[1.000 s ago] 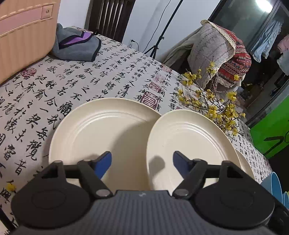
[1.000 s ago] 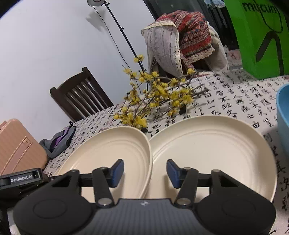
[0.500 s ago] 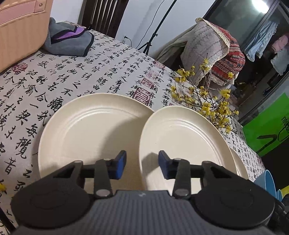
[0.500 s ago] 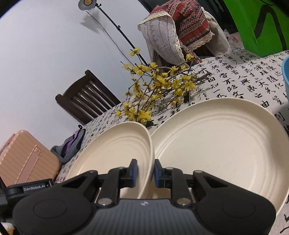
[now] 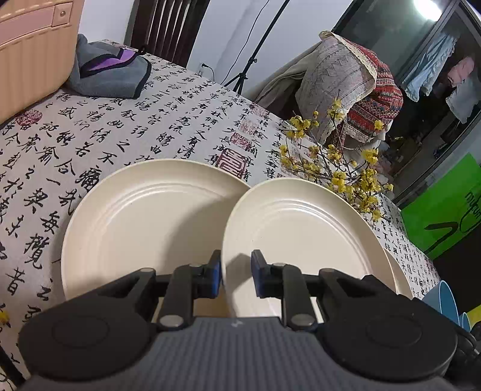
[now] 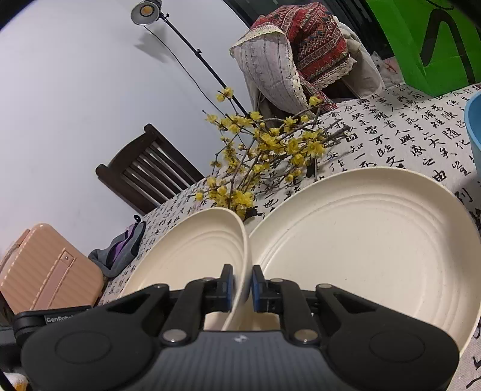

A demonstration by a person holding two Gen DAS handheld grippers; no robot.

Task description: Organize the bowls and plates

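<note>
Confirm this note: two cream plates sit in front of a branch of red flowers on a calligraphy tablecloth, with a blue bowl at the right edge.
Not quite. The flowers are yellow, not red, as the right wrist view shows. The cream plates, the calligraphy tablecloth and the blue bowl at the right edge are as stated.

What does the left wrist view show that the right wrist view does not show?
Only the left wrist view shows the hanging clothes. Only the right wrist view shows the lamp head on its stand. Both views show the tilted cream plate, the yellow flower branches, the pink suitcase, the grey and purple bag, the dark wooden chair and the green bag.
</note>
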